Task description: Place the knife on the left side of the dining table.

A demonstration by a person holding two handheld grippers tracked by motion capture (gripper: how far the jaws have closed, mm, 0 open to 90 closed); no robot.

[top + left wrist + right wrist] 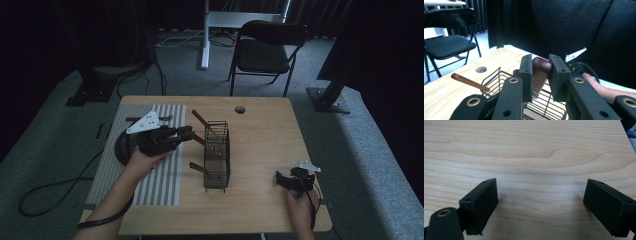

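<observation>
A black wire basket (218,156) stands in the middle of the wooden table (265,135). Three brown wooden handles stick out of its left side. My left gripper (191,134) is shut on the middle handle (200,139); in the left gripper view the jaws (541,68) squeeze the rounded end of that handle (542,64) above the basket (496,78). Another handle (469,82) juts out to the left. My right gripper (281,178) rests near the table's front right, open, with bare wood (536,150) between its jaws (540,205).
A grey striped mat (162,180) covers the table's left part, with a dark round object (121,148) beside my left hand. A cable hole (240,109) sits at the far edge. A folding chair (267,47) stands beyond the table.
</observation>
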